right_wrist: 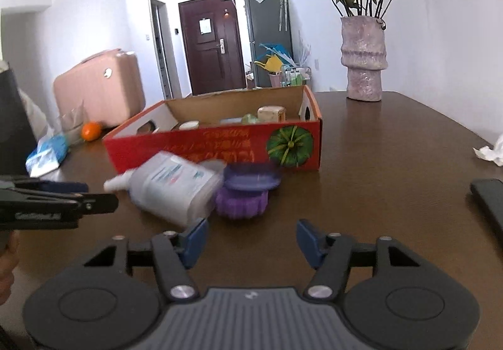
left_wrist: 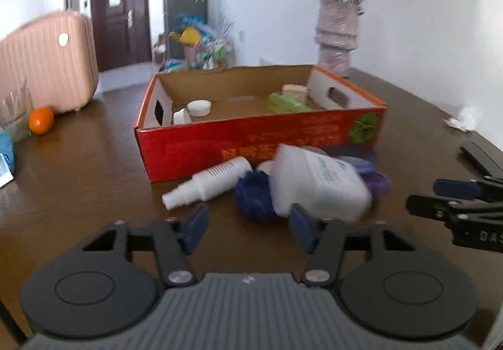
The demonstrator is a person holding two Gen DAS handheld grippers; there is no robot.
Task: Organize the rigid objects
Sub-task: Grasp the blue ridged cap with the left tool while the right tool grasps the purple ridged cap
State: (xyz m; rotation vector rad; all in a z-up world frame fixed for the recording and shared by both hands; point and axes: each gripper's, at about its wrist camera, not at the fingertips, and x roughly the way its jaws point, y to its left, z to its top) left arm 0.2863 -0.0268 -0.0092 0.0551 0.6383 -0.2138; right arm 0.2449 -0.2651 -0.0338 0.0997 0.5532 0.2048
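A red cardboard box (left_wrist: 251, 145) (right_wrist: 217, 145) stands open on the brown table, holding a white jar (left_wrist: 198, 107), a green item (left_wrist: 284, 103) and a beige block (left_wrist: 294, 91). In front of it lie a white spray bottle (left_wrist: 209, 181), a dark blue ridged piece (left_wrist: 254, 199), a large white bottle (left_wrist: 317, 183) (right_wrist: 176, 185), a purple lid (right_wrist: 251, 177) and a purple ridged piece (right_wrist: 240, 203). My left gripper (left_wrist: 250, 229) is open just short of the blue piece, holding nothing. My right gripper (right_wrist: 251, 241) is open just short of the purple pieces, also holding nothing.
A vase of flowers (right_wrist: 363, 57) stands at the back right. An orange (left_wrist: 41, 119) and a blue packet (right_wrist: 47, 153) lie at the left, with a pink suitcase (left_wrist: 47, 63) behind. A crumpled tissue (right_wrist: 490, 150) and a flat black object (right_wrist: 489, 200) lie at the right.
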